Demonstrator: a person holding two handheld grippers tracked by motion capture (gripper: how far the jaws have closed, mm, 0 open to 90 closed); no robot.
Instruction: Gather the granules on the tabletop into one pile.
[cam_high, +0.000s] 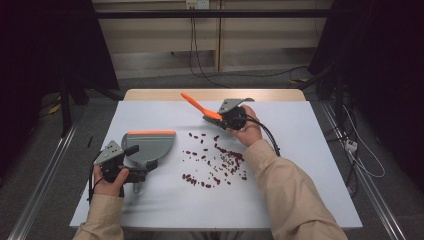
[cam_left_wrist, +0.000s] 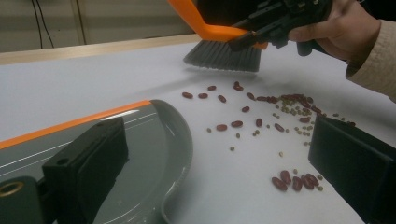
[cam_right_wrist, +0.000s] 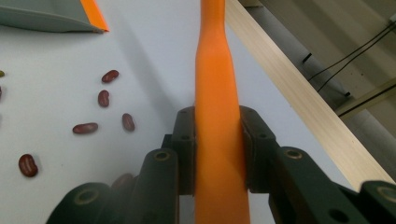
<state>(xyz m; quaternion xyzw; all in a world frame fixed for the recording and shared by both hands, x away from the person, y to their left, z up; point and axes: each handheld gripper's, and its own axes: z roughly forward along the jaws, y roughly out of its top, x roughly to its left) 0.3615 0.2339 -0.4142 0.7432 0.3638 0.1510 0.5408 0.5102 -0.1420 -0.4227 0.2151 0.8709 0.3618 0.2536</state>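
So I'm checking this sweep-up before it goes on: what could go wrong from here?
The beans lie widely scattered, so a hard stroke of the brush might flick some past the dustpan. The right tongs pinch only the brush's narrow orange handle, which could twist under pressure. The left tongs look open in their own view, so the dustpan might slide when pushed.

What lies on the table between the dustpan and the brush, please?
Scattered red beans and smaller greenish ones lie between the dustpan and brush, seen in the high view.
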